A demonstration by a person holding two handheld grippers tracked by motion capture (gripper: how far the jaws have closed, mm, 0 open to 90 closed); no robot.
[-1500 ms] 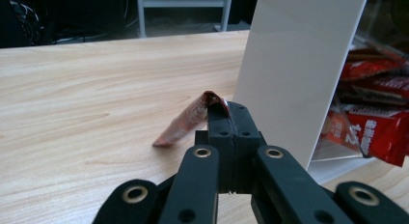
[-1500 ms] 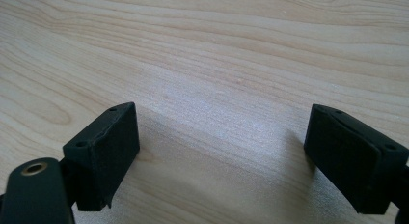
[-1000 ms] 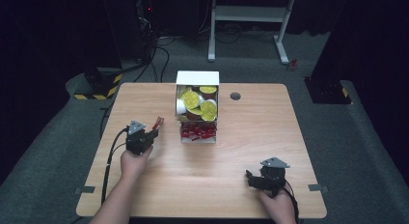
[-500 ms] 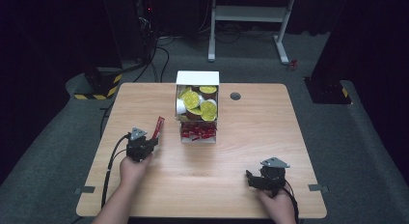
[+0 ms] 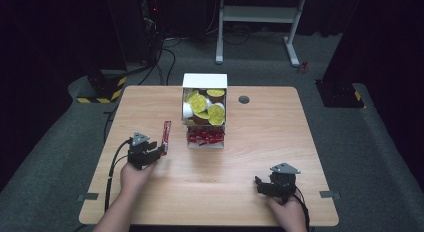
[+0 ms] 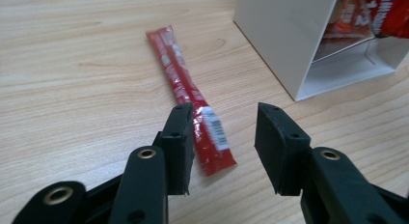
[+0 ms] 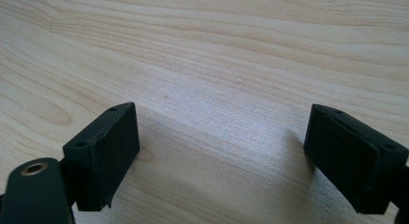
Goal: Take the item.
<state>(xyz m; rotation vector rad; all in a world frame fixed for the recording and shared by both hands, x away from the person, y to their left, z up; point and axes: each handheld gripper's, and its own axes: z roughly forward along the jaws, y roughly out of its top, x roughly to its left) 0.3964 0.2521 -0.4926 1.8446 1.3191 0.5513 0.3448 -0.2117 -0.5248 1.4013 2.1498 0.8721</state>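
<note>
Your left gripper (image 6: 224,147) has its jaws parted over the red sachet (image 6: 190,96), which lies flat on the worktop (image 6: 72,79), probably lined up for a pinch. Its near end sits between them, beside the left jaw. Your right gripper (image 7: 222,156) rests wide open, holding nothing.

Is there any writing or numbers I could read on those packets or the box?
"1" and "2": white digits on a red packet inside the white box, cut off by the picture's edge.
Red sachet on the table: white print and a barcode patch, too blurred to read.
Yellow lids in the box: markings too small to read.
</note>
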